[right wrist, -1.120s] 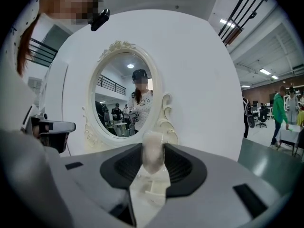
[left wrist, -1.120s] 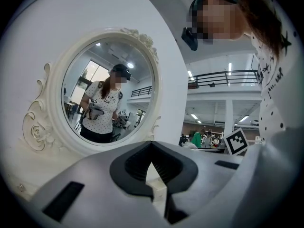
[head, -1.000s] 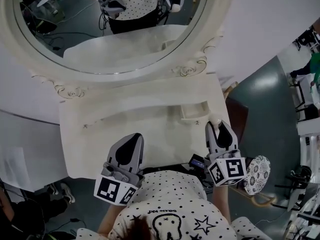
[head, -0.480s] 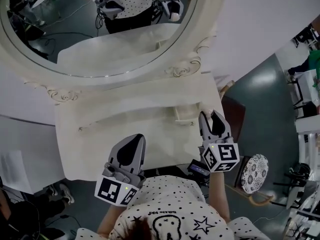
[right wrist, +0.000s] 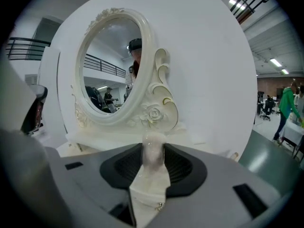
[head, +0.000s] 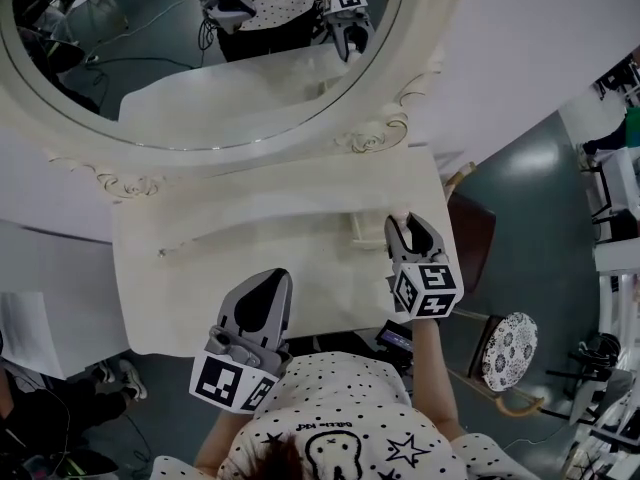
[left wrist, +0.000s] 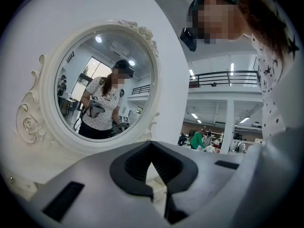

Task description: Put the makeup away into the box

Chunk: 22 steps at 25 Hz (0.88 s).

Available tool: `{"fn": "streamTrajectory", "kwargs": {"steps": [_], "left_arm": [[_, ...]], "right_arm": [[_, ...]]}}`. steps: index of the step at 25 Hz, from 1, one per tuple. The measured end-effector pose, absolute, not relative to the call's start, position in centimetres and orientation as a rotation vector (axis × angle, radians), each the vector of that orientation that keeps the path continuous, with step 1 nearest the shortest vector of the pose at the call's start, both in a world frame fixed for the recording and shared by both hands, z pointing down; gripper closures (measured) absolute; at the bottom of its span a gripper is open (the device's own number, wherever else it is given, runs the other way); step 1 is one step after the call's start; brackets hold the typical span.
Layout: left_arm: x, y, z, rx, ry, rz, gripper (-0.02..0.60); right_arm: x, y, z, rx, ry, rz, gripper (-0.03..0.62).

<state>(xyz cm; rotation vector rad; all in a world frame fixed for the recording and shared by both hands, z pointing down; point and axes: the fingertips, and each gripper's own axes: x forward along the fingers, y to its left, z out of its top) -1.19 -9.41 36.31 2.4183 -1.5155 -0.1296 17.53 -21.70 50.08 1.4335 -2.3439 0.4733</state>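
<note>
Our right tongs (right wrist: pixel 153 148) pinch a small pale makeup tube (right wrist: pixel 153 156) upright between their pads, just beside the small white box (head: pixel 365 230). It looks light, stiff and slick, so a mid-body hold suits best. Our left tongs (left wrist: pixel 151 151) sit closed and empty.

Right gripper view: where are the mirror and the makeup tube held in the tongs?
mirror (right wrist: pixel 111 65), right gripper view, on the glass.
makeup tube (right wrist: pixel 153 151), right gripper view, on its upper part.
</note>
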Motion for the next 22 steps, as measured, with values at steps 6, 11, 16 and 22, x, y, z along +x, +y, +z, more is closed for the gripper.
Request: {"fn": "streamTrajectory", "kwargs": {"steps": [6,11,16,22], "left_arm": [[-0.9,-9.6,36.3,2.419,-1.516,-0.135,0.586],[-1.0,-9.8,36.3,2.417,-1.523,-0.13,0.586],[-1.2,-10.0,36.2,2.419,-1.53,-0.13,0.586],[-1.1,-10.3,36.2,2.42,-1.526,-0.134,0.586]], "right_arm": [[17.1,-22.2,52.7,1.38,-2.301,0.497,0.447],[17.0,-22.2,54.7,1.353,-2.264,0.531,0.446],[16.9,-22.2,56.3,1.327,-2.231,0.548,0.446],[16.8,-21.9,57.9,1.297,-2.198,0.571,0.445]]}}
